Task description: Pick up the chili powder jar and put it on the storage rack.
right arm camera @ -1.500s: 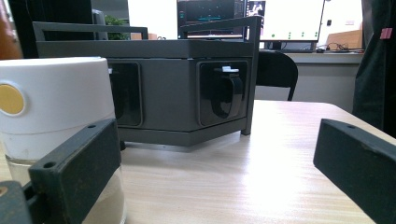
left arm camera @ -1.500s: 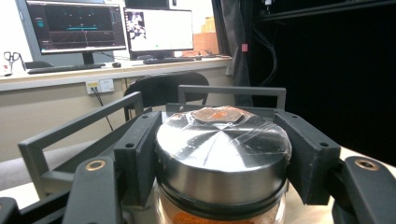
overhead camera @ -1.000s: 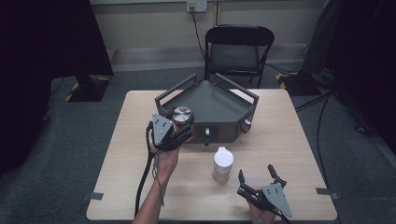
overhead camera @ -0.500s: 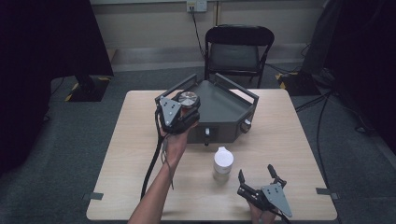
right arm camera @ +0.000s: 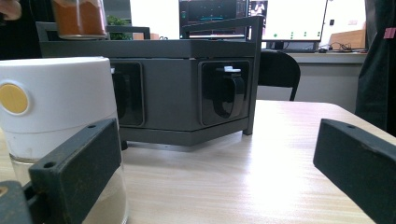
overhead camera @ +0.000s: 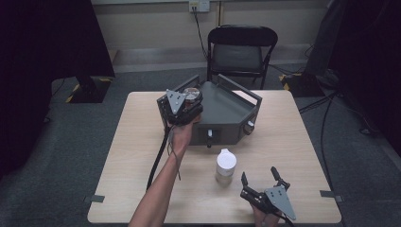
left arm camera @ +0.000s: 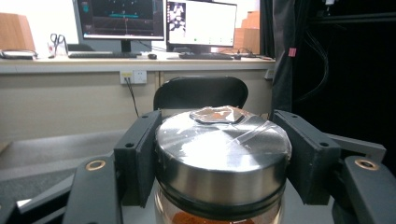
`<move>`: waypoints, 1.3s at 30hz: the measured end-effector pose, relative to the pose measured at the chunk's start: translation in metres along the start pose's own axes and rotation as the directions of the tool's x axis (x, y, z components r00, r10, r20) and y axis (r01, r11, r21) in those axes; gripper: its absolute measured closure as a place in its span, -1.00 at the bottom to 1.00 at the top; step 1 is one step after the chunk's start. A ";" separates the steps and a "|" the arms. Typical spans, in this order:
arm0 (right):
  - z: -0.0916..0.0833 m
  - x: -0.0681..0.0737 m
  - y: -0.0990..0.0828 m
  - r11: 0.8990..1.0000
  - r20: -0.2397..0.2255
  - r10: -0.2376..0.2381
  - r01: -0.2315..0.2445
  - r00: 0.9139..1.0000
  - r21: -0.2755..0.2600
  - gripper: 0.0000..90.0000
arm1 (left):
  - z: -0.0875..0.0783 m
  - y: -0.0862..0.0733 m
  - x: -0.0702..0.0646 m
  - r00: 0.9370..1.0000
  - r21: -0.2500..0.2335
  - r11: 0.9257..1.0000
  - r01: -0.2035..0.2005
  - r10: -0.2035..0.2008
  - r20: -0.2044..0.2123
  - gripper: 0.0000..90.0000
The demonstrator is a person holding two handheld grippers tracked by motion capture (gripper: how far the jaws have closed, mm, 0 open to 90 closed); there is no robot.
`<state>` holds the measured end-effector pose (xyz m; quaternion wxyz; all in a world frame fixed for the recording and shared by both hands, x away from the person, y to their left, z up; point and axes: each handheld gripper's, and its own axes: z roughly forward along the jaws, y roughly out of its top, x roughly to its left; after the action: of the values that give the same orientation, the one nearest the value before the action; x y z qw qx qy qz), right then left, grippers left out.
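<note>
Left gripper (left arm camera: 219,154) apparently clamps spice jar (left arm camera: 222,158)

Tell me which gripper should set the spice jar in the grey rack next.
Left. The left gripper is shut on the spice jar and holds it at the grey rack's left rim. The right gripper rests open near the table's front edge, beside the white-lidded jar, apart from the rack.

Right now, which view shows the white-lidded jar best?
The high view: the white-lidded jar stands whole on the table, apart from the open right gripper. The right gripper view crops it at the left edge, behind one jaw.
</note>
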<state>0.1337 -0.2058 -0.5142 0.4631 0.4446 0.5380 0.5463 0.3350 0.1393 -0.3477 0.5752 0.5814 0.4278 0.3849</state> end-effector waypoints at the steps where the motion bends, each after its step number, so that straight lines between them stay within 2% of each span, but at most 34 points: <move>1: 0.000 0.000 0.000 1.000 0.000 0.000 0.000 1.000 0.000 -1.00 | 0.002 0.000 -0.001 1.000 0.003 1.000 -0.010 0.010 -0.004 -0.22; 9: 0.000 -0.002 0.000 1.000 -0.011 0.000 0.000 1.000 0.000 -1.00 | 0.007 -0.006 -0.001 0.999 0.026 1.000 -0.012 0.013 -0.031 -0.22; 11: 0.000 -0.002 0.000 1.000 -0.011 0.000 0.000 1.000 0.000 -1.00 | 0.008 -0.006 0.000 1.000 0.039 0.999 0.002 -0.001 -0.024 -0.22; 15: 0.000 -0.002 0.000 1.000 -0.012 -0.001 0.001 1.000 0.001 -1.00 | 0.008 -0.007 -0.003 0.999 0.045 0.998 -0.036 0.037 -0.023 -0.22; 19: 0.000 -0.002 0.000 1.000 -0.011 -0.001 0.001 1.000 0.000 -1.00 | 0.009 -0.006 -0.002 1.000 0.051 0.999 -0.013 0.014 -0.021 -0.22; 20: 0.000 -0.002 0.000 1.000 -0.011 -0.001 0.001 1.000 0.000 -1.00 | 0.009 -0.005 0.001 1.000 0.056 0.998 -0.005 0.005 -0.004 -0.22; 23: 0.000 -0.002 0.000 1.000 -0.009 0.001 -0.001 1.000 0.003 -1.00 | 0.010 -0.005 -0.003 0.999 0.060 0.998 -0.035 0.036 -0.012 -0.22; 24: 0.000 -0.001 0.000 1.000 -0.008 -0.001 0.001 1.000 0.000 -1.00 | 0.010 -0.006 -0.002 0.999 0.066 0.997 -0.029 0.030 -0.011 -0.22; 26: 0.000 -0.001 0.000 1.000 -0.008 -0.001 0.001 1.000 0.001 -1.00 | 0.010 -0.007 -0.002 1.000 0.063 0.998 -0.022 0.023 -0.014 -0.22; 30: 0.000 -0.002 0.000 1.000 -0.010 -0.001 0.001 1.000 0.000 -1.00 | 0.010 -0.007 -0.004 0.999 0.062 0.997 -0.041 0.042 -0.014 -0.22; 33: 0.000 -0.002 0.000 1.000 -0.009 0.000 0.000 1.000 0.000 -1.00 | 0.010 -0.007 -0.002 1.000 0.066 0.998 -0.022 0.023 -0.014 -0.22; 39: 0.000 -0.001 0.000 1.000 -0.007 0.000 0.000 1.000 0.000 -1.00 | 0.009 -0.010 -0.004 0.999 0.055 0.998 -0.032 0.033 -0.021 -0.22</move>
<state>0.1338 -0.2070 -0.5142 0.4613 0.4425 0.5397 0.5478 0.3417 0.1322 -0.3582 0.5480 0.5995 0.4349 0.3889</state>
